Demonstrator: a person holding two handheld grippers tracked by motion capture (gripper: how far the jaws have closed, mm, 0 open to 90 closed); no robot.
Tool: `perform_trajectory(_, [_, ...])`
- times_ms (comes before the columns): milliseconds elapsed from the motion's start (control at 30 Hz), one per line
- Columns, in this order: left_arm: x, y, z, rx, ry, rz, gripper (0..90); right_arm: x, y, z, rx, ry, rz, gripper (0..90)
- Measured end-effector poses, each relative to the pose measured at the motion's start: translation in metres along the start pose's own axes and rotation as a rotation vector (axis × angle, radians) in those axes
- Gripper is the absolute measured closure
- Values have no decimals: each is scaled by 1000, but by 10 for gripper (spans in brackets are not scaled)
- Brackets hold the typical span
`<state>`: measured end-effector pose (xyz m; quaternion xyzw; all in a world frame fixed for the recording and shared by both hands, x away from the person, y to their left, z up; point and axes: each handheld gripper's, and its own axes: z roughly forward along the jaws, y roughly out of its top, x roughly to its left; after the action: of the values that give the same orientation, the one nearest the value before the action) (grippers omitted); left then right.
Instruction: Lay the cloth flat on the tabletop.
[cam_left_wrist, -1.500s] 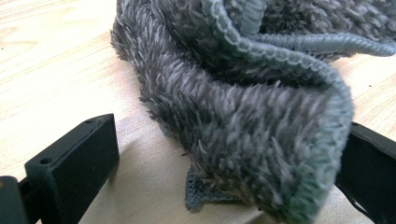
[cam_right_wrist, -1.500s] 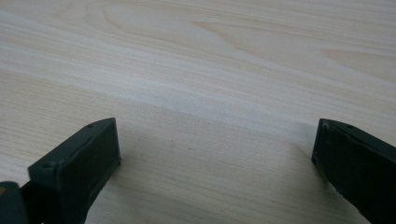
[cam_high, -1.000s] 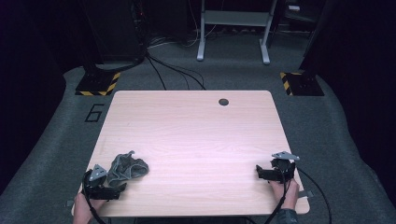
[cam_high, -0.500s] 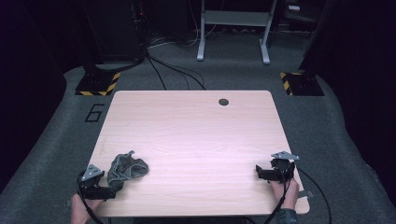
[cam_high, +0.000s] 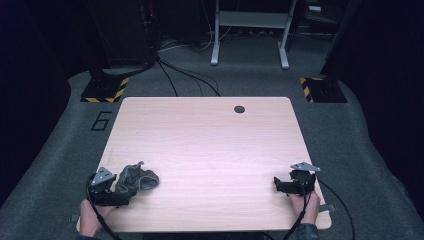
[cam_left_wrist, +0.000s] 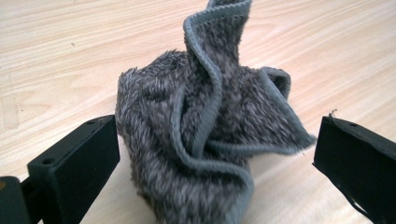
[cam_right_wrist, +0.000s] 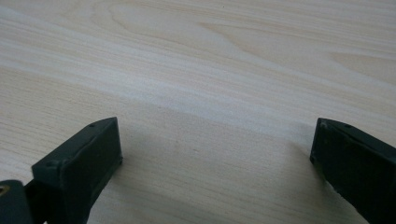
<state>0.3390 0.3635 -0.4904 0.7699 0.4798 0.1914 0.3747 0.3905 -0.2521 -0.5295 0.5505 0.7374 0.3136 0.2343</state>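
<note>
**Grey cloth bunched at the table's near-left corner, both grippers spread**

A crumpled grey cloth lies on the table, close to its near-left corner. It is fuzzy, with a stitched hem, and bunched into folds; in the left gripper view one hemmed corner of the cloth stands up above the rest of the heap.

The left gripper sits at the table's near-left corner, just beside the cloth on its near-left side, held by the person's left hand. Its jaws are spread wide. In the left gripper view the cloth lies between the two jaws; its pile reaches right up to the left jaw, while the right jaw stands apart from it with bare wood between. Neither jaw pinches the cloth.

The right gripper rests low over the table near its near-right corner, well apart from the cloth, held by the right hand. Its jaws are also spread wide, with only bare table between them in the right gripper view.

A small dark hole marks the table near its far edge.
</note>
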Motion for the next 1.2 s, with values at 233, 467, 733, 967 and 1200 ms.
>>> perform_trajectory(233, [6,-5,15,12,-7,-45,147,0,0,0,-2,1,0,16])
perform_trajectory(467, [5,-12,18,5,20,-34,327,0,0,0,-2,0,1,16])
perform_trajectory(733, [-7,-18,20,-7,83,15,566,0,0,0,-2,0,2,18])
perform_trajectory(967, [-7,-14,17,-33,85,4,680,0,0,0,-3,0,1,19])
perform_trajectory(1200, [-14,-1,9,-62,73,24,678,0,0,0,-7,0,2,22])
